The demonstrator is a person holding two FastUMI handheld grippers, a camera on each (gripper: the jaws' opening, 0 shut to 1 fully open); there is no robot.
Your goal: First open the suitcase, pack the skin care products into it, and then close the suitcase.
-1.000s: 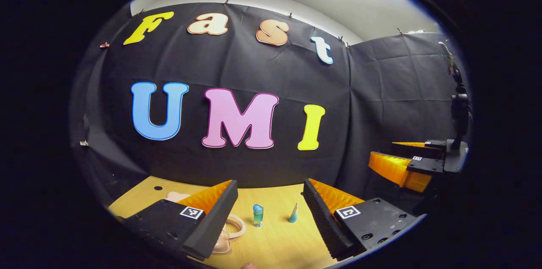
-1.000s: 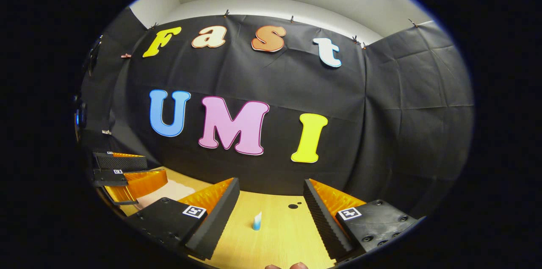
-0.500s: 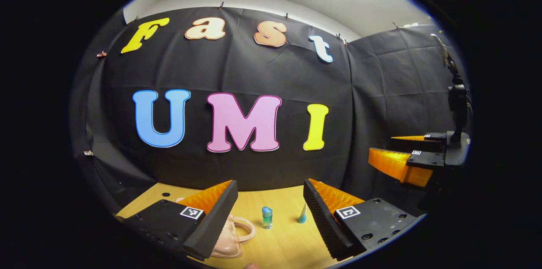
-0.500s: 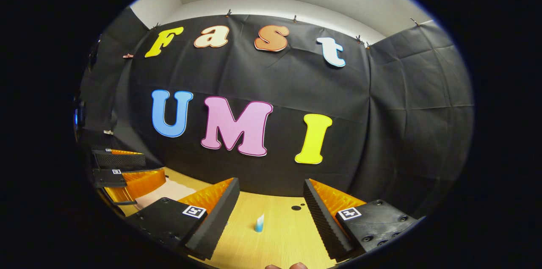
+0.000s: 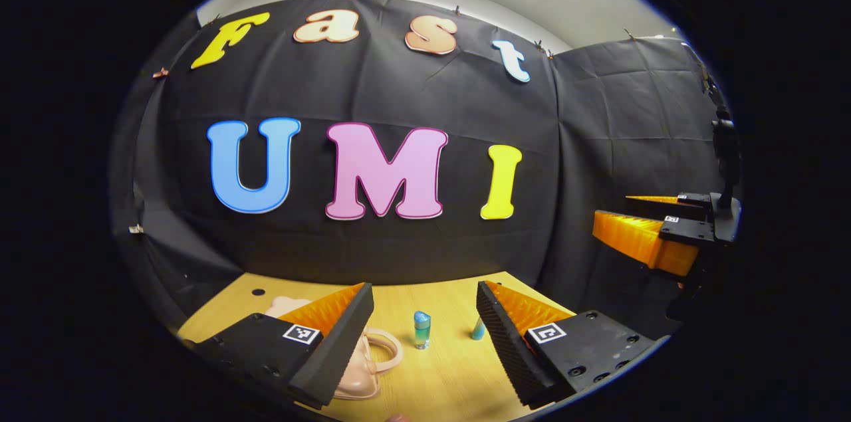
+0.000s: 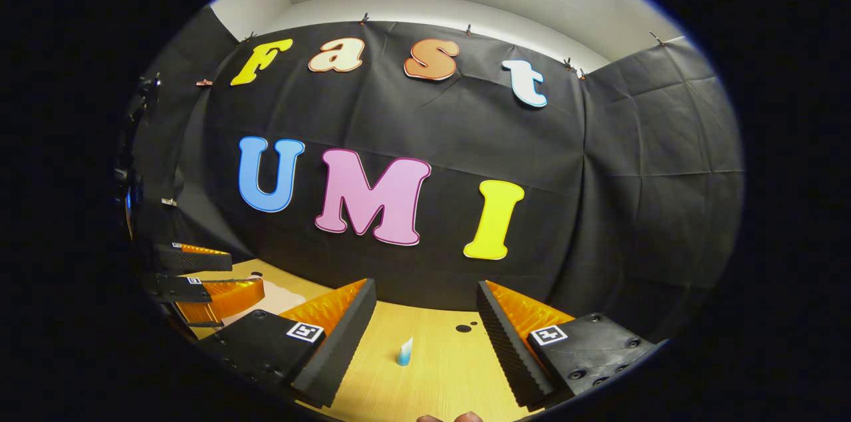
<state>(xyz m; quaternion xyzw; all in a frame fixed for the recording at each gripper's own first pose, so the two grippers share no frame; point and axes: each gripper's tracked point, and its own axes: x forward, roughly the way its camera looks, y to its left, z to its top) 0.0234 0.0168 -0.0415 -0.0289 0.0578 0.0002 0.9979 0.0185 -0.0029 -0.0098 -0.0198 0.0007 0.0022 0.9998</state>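
Holding our left gripper (image 5: 424, 316) wide and empty, we have tipped it down slightly; the pink suitcase (image 5: 362, 369) lies shut at seven o'clock, a blue-green bottle (image 5: 421, 329) at twelve. Our right gripper (image 6: 424, 319), equally wide, faces a small tube (image 6: 404, 352) on the desk (image 6: 439, 375). Opening comes first.
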